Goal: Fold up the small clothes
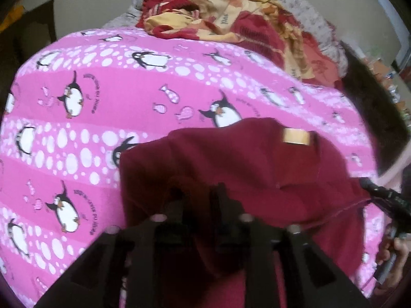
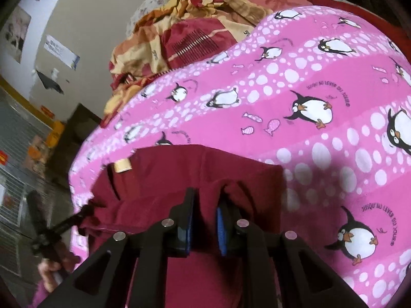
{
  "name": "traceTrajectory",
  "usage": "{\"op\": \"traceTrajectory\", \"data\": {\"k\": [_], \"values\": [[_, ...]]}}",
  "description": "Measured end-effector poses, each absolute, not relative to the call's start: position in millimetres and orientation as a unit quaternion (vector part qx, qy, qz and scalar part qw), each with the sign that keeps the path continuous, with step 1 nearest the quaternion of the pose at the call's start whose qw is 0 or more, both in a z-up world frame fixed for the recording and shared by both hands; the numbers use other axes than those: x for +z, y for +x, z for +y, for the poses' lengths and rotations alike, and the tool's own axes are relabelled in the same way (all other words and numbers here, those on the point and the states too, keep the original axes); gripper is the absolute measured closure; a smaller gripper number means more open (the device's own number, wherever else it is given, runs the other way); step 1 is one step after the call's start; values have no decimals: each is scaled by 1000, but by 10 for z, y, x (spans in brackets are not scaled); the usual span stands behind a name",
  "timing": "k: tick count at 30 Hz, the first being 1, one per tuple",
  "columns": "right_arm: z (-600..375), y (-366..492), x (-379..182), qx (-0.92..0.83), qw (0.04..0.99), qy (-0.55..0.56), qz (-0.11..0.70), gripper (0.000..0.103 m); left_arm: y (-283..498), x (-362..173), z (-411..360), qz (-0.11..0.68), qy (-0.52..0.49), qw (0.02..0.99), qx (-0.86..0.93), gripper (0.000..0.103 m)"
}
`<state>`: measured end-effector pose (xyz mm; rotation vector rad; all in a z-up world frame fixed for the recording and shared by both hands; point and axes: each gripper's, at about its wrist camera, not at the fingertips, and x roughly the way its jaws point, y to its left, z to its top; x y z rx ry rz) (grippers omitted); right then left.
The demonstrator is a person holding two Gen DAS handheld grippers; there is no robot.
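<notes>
A dark red garment (image 1: 244,169) lies on a pink penguin-print sheet (image 1: 108,97), toward the near side of the bed. A tan label (image 1: 295,136) sits near its far edge.

In the left wrist view the left gripper (image 1: 197,200) is over the garment's near part, at about 6 o'clock in the picture. Its jaws stand partly apart with red cloth under and between them; the dark, blurred picture does not show whether the pads press on the cloth. The garment's left edge runs from 9 o'clock up to its rounded far edge at 12 o'clock. Beyond both, the pink sheet lies flat and bare toward 9 and 11 o'clock.

In the right wrist view the right gripper (image 2: 205,205) has its jaws nearly together, pinching a raised fold of the garment (image 2: 200,174) between blue pads (image 2: 220,228). The garment's far edge runs straight across at 12 o'clock; its right edge drops at 2 o'clock. Open pink sheet (image 2: 321,82) spreads from 1 to 4 o'clock.

A heap of red and yellow bedding (image 1: 218,18) crowds the far end of the bed. The other gripper and a hand (image 2: 48,272) show at 8 o'clock, just off the sheet's left edge.
</notes>
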<state>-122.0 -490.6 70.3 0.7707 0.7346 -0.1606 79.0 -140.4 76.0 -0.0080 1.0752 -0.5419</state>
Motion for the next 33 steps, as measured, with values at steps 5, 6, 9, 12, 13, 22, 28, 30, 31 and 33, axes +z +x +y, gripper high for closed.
{"op": "traceTrajectory", "data": {"k": [5, 6, 9, 12, 13, 22, 28, 30, 31, 33], "values": [[-4818, -1372, 908, -78, 874, 352, 327, 72, 750, 985, -1149, 473, -70, 840, -255, 28], [-4814, -1397, 942, -86, 876, 349, 322, 58, 745, 1033, -1090, 465, -79, 845, -254, 28], [-4791, -1552, 1066, -96, 887, 344, 293, 50, 716, 1138, -973, 459, -90, 845, -259, 28], [-4607, -1531, 1066, -68, 892, 314, 318, 50, 629, 1150, -955, 451, -70, 851, -262, 28], [-4503, -1464, 1036, -67, 892, 289, 341, 50, 617, 1117, -982, 452, -59, 851, -262, 28], [-4627, -831, 732, -129, 883, 254, 374, 50, 883, 502, -1192, 519, -12, 835, -182, 28], [-4806, -610, 548, -142, 866, 282, 387, 50, 1074, 302, -1146, 541, -23, 825, -163, 25], [-4753, -679, 650, -138, 870, 270, 389, 50, 1043, 352, -1074, 537, -29, 827, -163, 25], [-4715, -777, 726, -132, 873, 267, 386, 50, 1001, 396, -1035, 533, -26, 830, -164, 25], [-4651, -991, 814, -120, 873, 269, 388, 49, 888, 494, -957, 525, -22, 833, -172, 25]]}}
